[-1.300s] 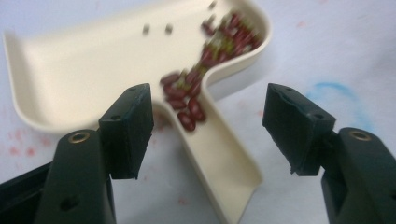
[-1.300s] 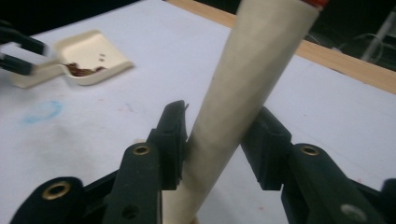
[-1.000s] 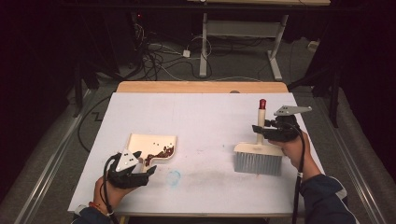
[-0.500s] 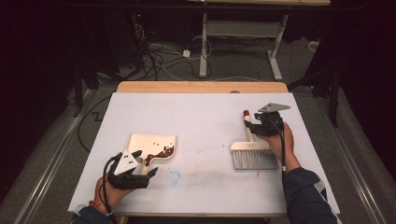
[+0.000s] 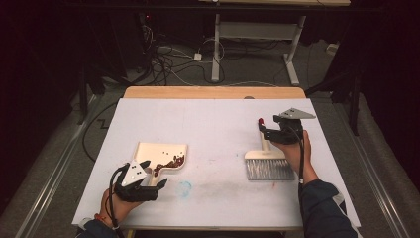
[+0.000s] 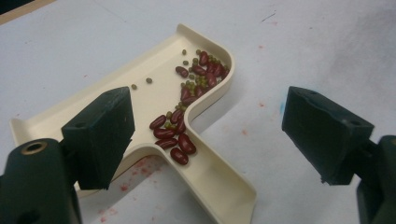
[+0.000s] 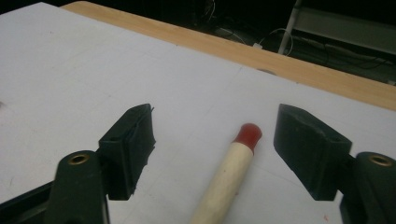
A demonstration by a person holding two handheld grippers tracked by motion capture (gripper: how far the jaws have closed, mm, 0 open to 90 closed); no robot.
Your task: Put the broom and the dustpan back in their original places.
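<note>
Cream hand brush with red-tipped handle (image 5: 266, 157) lies right on white tabletop (image 5: 213, 124), handle pointing away, bristles near | right gripper (image 5: 273, 133) jaws apart astride handle | left gripper (image 5: 151, 182) jaws apart at cream dustpan (image 5: 158, 153) holding beans (image 6: 187, 112).

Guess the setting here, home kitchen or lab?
Likely a lab or workshop: cables lie loose on the floor, a bare metal desk frame stands behind, and the white-covered table carries only a dustpan and brush.
</note>
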